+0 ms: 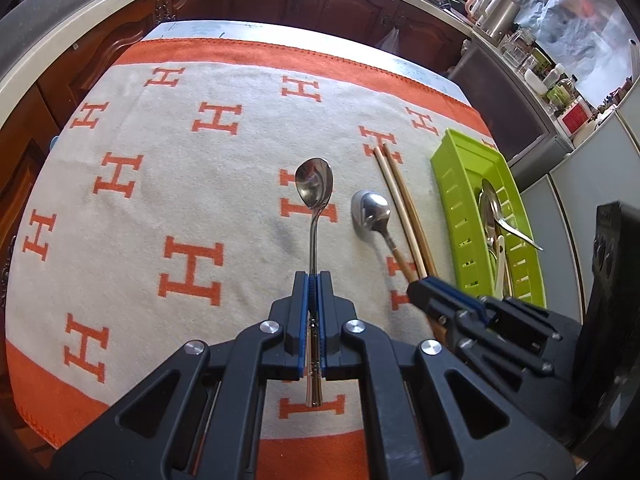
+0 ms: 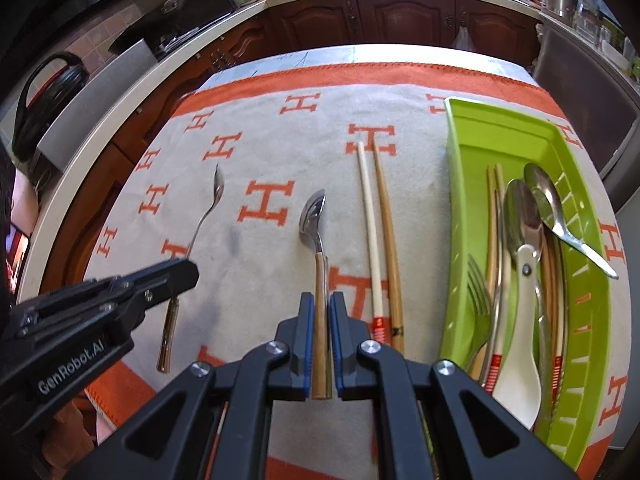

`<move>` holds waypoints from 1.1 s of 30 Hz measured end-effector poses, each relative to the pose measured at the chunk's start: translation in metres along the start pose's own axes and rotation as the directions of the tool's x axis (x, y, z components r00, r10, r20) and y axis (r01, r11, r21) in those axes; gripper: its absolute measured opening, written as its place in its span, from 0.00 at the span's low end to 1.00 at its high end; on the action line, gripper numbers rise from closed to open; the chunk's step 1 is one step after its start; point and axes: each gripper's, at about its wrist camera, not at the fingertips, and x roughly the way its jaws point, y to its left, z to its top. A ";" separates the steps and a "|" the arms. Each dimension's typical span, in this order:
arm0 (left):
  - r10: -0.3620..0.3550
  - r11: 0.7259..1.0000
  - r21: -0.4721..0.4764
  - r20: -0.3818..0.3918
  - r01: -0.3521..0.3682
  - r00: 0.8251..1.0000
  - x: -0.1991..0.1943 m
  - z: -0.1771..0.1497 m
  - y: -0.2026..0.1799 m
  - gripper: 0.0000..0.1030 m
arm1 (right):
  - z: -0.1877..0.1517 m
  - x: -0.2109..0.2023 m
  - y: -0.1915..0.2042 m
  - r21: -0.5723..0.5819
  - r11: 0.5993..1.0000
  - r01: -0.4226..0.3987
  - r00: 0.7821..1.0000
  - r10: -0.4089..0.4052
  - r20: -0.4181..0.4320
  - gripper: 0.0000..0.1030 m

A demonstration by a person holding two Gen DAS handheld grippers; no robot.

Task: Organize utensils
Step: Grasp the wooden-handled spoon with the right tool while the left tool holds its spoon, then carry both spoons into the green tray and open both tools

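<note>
Between the blue pads of the left tongs (image 1: 313,280) sits the thin stem of an all-metal spoon with a shiny oval bowl (image 1: 314,188). These tongs are closed tight on it, and the bowl points away from the camera, above the cloth. From the right wrist view this spoon is seen edge-on, with its lower handle end showing under the dark fingers.

The right tongs (image 2: 322,300) have their pads on both sides of the wooden handle of a second spoon with a steel bowl (image 2: 314,216). The gap is narrow and the pads lie against the handle, so they grip it. In the left wrist view the steel bowl rests face down on the cloth, just beside the first spoon.

Just to the right of this spoon lie two long chopsticks, one pale and one brown (image 2: 378,236). They are side by side on the cloth and almost parallel.

Further to the right stands a lime green plastic tray with slotted walls (image 2: 456,184). Inside it I see more chopsticks, a metal fork (image 2: 478,296), a white ceramic spoon (image 2: 520,368) and two metal spoons; one of them leans over the right wall.

All of this is on a bench covered with a cream and orange towel with H letters (image 1: 192,200). Dark wooden cabinets (image 2: 404,20) are behind it.
</note>
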 end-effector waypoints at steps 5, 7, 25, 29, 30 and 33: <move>0.009 1.000 -0.005 -0.004 -0.009 1.000 -0.001 -0.001 0.000 0.02 | -0.006 0.012 0.013 -0.052 0.998 -0.027 0.997 0.024 -0.068 0.08; 0.014 1.000 -0.011 -0.006 -0.014 1.000 -0.001 -0.001 0.001 0.02 | -0.007 0.017 0.014 -0.048 0.997 -0.053 0.994 0.048 -0.102 0.08; 0.019 0.998 -0.054 -0.007 -0.019 1.000 0.001 0.001 0.023 0.02 | 0.036 0.040 0.017 -0.004 0.997 -0.080 0.994 0.080 -0.068 0.16; 0.021 0.998 -0.064 -0.011 -0.021 1.000 0.003 0.002 0.027 0.02 | 0.039 0.045 0.024 -0.033 0.997 -0.065 0.997 0.064 -0.053 0.16; 0.021 0.998 -0.066 -0.013 -0.022 1.000 0.004 0.002 0.029 0.02 | 0.040 0.046 0.026 -0.043 0.997 -0.061 0.997 0.059 -0.049 0.16; 0.023 0.997 -0.071 -0.016 -0.024 1.000 0.006 0.002 0.029 0.02 | 0.040 0.048 0.031 -0.071 0.996 -0.053 0.998 0.050 -0.038 0.10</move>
